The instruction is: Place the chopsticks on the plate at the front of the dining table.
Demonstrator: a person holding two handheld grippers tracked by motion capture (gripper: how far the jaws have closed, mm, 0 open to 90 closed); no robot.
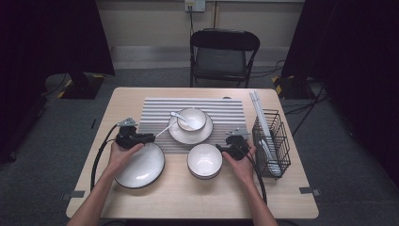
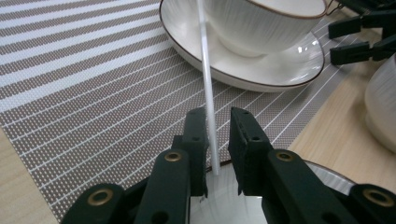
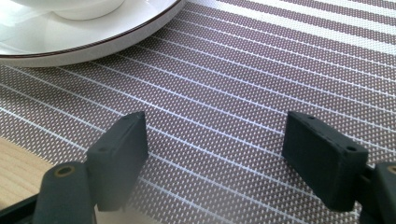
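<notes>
Our left gripper's [image 2: 218, 122] jaws stand nearly closed around the white chopstick [image 2: 206, 84], which slants toward the saucer [image 2: 280, 70] at one o'clock; whether they pinch it we cannot tell. Our right gripper's [image 3: 217, 144] jaws gape empty over the placemat [image 3: 261, 70]. We judge the chopstick not yet placed.

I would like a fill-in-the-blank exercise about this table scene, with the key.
The white stick lies between the jaws of the ____ gripper.
In the bowl on the striped mat lies a ____.
The right gripper holds its jaws ____ above the mat.
Missing words: left; spoon; open.
</notes>
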